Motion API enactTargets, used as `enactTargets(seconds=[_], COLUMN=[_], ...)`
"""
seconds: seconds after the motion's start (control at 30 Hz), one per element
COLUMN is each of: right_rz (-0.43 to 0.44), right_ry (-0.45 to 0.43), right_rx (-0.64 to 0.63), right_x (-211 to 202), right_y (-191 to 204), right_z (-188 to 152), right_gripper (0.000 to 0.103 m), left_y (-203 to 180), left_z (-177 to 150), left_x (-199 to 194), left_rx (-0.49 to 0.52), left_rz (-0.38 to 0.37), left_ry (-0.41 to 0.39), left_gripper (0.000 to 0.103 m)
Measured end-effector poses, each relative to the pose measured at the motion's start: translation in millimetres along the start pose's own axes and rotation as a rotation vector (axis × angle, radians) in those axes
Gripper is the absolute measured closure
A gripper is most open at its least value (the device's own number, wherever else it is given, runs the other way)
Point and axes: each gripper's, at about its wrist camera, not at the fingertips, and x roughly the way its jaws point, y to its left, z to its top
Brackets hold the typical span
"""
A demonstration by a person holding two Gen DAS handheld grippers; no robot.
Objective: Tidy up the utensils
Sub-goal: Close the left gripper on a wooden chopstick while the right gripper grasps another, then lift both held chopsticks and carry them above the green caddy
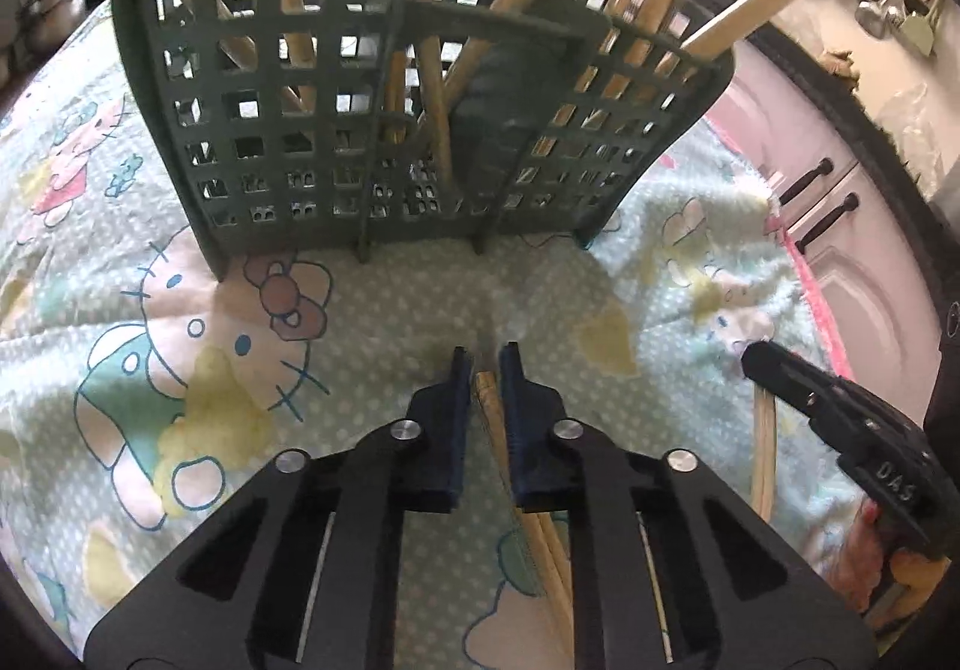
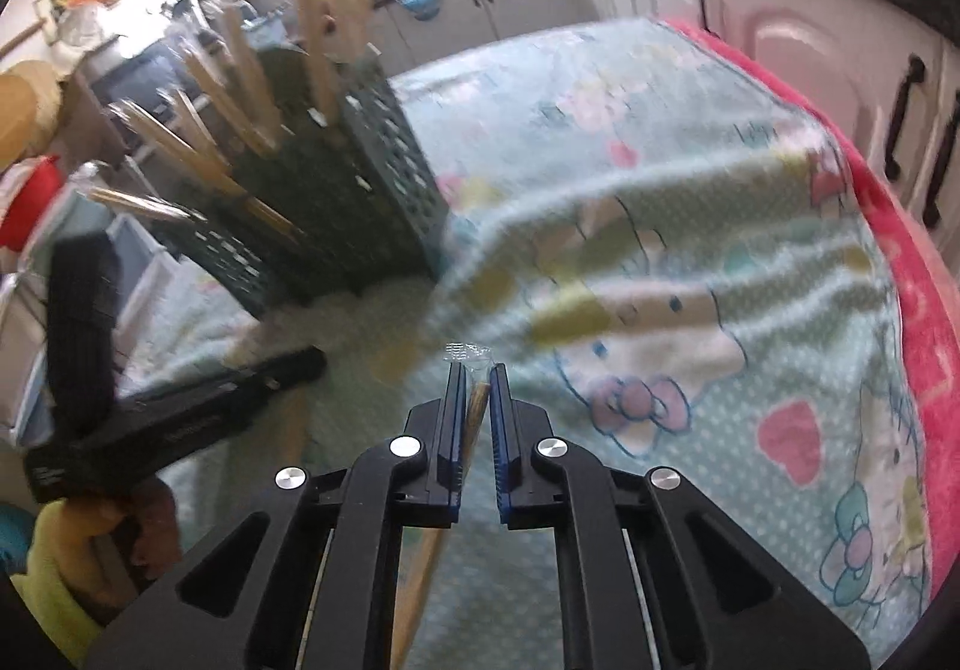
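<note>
Cartoon blanket [image 1: 372, 310] under green basket [image 1: 288, 130]; left claw [image 1: 485, 364] pinching chopsticks [image 1: 489, 400], right claw [image 2: 474, 376] a wrapped one [image 2: 477, 400].

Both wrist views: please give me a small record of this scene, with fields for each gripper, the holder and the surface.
left gripper: closed on wooden chopsticks, pointing toward the holder
right gripper: closed on a wooden chopstick with a clear wrap at its tip
holder: dark green lattice basket, upright, many chopsticks standing in its compartments
surface: cartoon-print towel with a pink edge, under the basket
blur: right wrist view is smeared by motion
</note>
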Motion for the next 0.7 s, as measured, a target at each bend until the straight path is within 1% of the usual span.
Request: enactTargets(seconds=[0.13, 0.2, 0.33, 0.47, 0.63, 0.7], right_rz=[0.049, 0.067, 0.104, 0.13, 0.151, 0.159], right_ry=[-0.064, -0.09, -0.14, -0.196, -0.265, -0.292], right_rx=[-0.05, -0.07, -0.105, -0.141, -0.172, -0.174], right_x=[-20, -28, -43, -57, -75, -82], right_y=[17, 23, 38, 51, 66, 70], right_z=[13, 20, 33, 46, 60, 66], right_gripper=[0.096, 0.096, 0.097, 0.097, 0.097, 0.097], left_y=[-1, -2, -6, -9, -15, -17], left_z=[6, 12, 25, 39, 54, 60], left_x=[-22, -41, -86, -129, -168, -180], left_rx=[-0.003, -0.008, 0.006, 0.016, 0.043, 0.051], left_rz=[-0.037, -0.076, -0.102, -0.112, -0.11, -0.115], left_ry=[-0.038, -0.075, -0.187, -0.306, -0.419, -0.452], left_gripper=[0.1, 0.101, 0.101, 0.101, 0.101, 0.101])
